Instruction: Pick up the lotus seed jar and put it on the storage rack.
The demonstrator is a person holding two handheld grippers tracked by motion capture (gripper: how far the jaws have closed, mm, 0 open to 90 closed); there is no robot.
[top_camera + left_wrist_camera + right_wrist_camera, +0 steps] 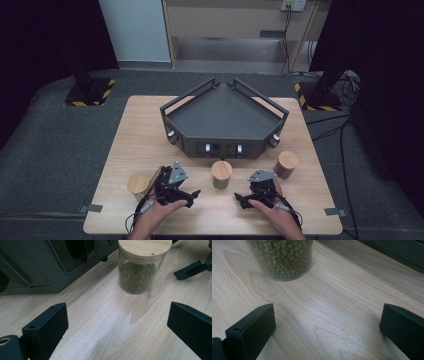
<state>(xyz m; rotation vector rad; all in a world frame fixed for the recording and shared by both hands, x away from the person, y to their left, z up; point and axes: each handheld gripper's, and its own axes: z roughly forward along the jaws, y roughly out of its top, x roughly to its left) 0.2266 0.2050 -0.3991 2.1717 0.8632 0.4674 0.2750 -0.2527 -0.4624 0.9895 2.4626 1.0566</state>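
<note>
Both claws, left claw [192,194] and right claw [239,199], are gaping wide, flanking the bean jar [221,173] for a grab.

Two matching black handheld grippers, each with two jaws, a grey top plate and a trailing cable.

The left gripper [192,196] and right gripper [240,201] are built of matte black parts, each topped by a grey three-cornered plate marked with small dark dots. Their jaws are flat-faced rectangular blocks with squared edges; in the left gripper view and the right gripper view a small round hole sits near the base of one jaw. A thin dark cable with a pale grey plug section runs back from each gripper. The person's forearms are bare, no sleeves reaching the wrists.
</note>
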